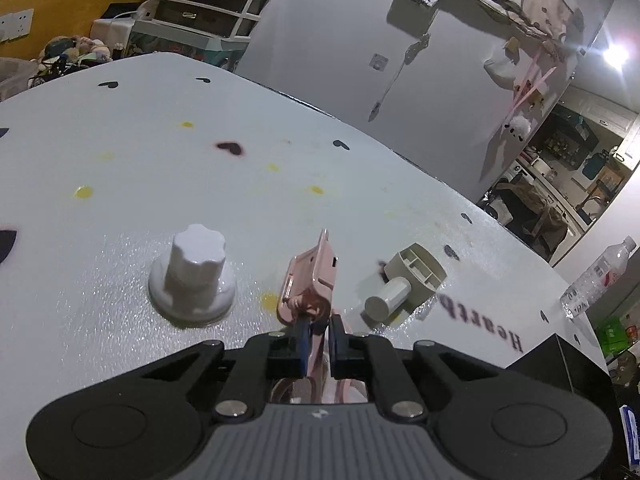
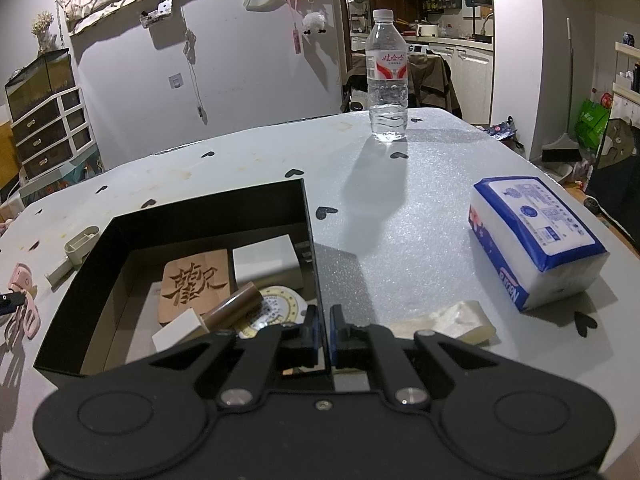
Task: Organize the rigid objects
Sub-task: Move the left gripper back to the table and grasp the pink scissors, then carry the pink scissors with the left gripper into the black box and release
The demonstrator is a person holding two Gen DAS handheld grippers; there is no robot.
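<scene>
Both our grippers are clenched: the left gripper (image 1: 318, 330) pinches pink scissors (image 1: 310, 276) between its fingers, the right gripper (image 2: 325, 334) clamps the black box (image 2: 308, 216) wall.

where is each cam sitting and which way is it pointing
Left wrist: on the left gripper, looking along its fingers shut on the pink clip, white knob beyond.
Right wrist: on the right gripper, pinching the black box wall, facing the water bottle.
Shared: pink clip, beige part, bottle.
</scene>
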